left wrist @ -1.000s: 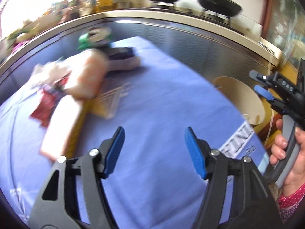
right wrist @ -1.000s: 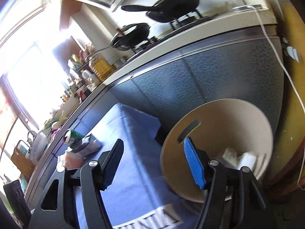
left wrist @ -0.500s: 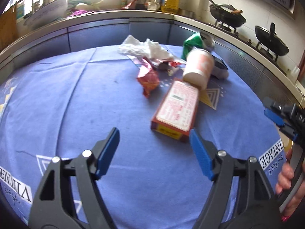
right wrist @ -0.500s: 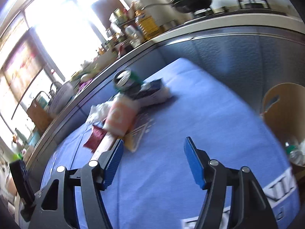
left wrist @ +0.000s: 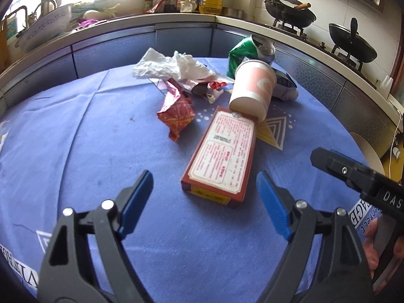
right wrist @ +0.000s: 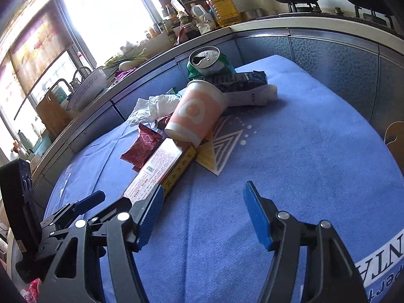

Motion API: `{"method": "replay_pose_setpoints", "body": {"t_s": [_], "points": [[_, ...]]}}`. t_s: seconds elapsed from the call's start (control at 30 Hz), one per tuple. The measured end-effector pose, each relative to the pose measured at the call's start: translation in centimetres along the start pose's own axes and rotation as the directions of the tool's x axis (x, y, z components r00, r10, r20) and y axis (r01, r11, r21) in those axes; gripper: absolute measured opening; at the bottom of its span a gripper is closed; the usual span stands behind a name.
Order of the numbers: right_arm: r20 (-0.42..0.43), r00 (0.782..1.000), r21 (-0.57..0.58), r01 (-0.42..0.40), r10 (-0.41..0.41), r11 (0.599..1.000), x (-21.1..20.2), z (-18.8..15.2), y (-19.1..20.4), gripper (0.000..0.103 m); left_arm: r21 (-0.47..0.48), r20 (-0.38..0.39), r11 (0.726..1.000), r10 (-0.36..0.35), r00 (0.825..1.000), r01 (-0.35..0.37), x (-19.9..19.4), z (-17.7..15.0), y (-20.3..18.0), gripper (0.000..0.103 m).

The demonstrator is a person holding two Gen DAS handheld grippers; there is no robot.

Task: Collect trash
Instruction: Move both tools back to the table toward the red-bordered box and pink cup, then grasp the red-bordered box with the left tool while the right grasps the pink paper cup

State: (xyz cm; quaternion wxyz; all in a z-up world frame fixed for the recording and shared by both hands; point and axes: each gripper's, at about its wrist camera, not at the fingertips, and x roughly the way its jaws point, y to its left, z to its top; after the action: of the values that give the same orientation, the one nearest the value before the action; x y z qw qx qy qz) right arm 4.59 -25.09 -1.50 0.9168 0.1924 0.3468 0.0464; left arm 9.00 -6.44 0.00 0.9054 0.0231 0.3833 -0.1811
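Trash lies on a blue tablecloth (left wrist: 75, 151). A red box (left wrist: 222, 156) lies flat just ahead of my open, empty left gripper (left wrist: 204, 202). Behind it a pink paper cup (left wrist: 253, 89) lies on its side, with a green can (left wrist: 248, 51), a dark carton (left wrist: 285, 85), a red wrapper (left wrist: 178, 113) and crumpled white paper (left wrist: 169, 65). My right gripper (right wrist: 202, 214) is open and empty; the box (right wrist: 161, 169) lies by its left finger, with the cup (right wrist: 197, 111), can (right wrist: 207, 61) and carton (right wrist: 242, 83) beyond.
A tan bin's rim (left wrist: 366, 149) shows past the table's right edge. A kitchen counter (left wrist: 176, 17) with bottles, a bowl and pans curves behind the table. The left gripper's body (right wrist: 50, 227) sits at the left of the right wrist view.
Both grippers have swung away from the bin to face the trash pile. The left gripper has come closer to the red box. Both stay open.
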Motion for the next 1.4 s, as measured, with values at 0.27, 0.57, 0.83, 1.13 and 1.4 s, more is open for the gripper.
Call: {"method": "replay_pose_setpoints", "body": {"t_s": [0.27,0.57,0.83,1.13,1.4], "points": [[-0.01,1.0,-0.022,0.012,-0.012,1.0,1.3,2.6,0.2,0.065,0.025,-0.04,1.0,0.004,0.999,-0.003,2.8,0.6,-1.1,0.08],[-0.042,0.997,0.058,-0.068,0.071,0.996,4.9,7.4,1.2,0.069,0.007,-0.009,1.0,0.014,1.0,-0.014,2.3,0.2,0.6,0.066],[-0.104,0.993,0.17,-0.037,0.056,0.985,9.7,10.1,0.8,0.072,-0.085,0.029,0.993,0.084,0.996,-0.081,-1.5,-1.6,6.2,0.066],[-0.166,0.979,0.066,-0.113,0.122,0.991,10.6,8.6,4.3,0.065,-0.22,0.008,0.964,0.153,0.988,-0.147,-3.8,-3.6,12.3,0.066],[-0.309,0.926,-0.223,-0.294,0.219,0.929,6.1,1.3,10.8,0.066,-0.25,-0.004,0.96,0.132,0.991,-0.129,-4.5,-4.3,13.0,0.066]]}}
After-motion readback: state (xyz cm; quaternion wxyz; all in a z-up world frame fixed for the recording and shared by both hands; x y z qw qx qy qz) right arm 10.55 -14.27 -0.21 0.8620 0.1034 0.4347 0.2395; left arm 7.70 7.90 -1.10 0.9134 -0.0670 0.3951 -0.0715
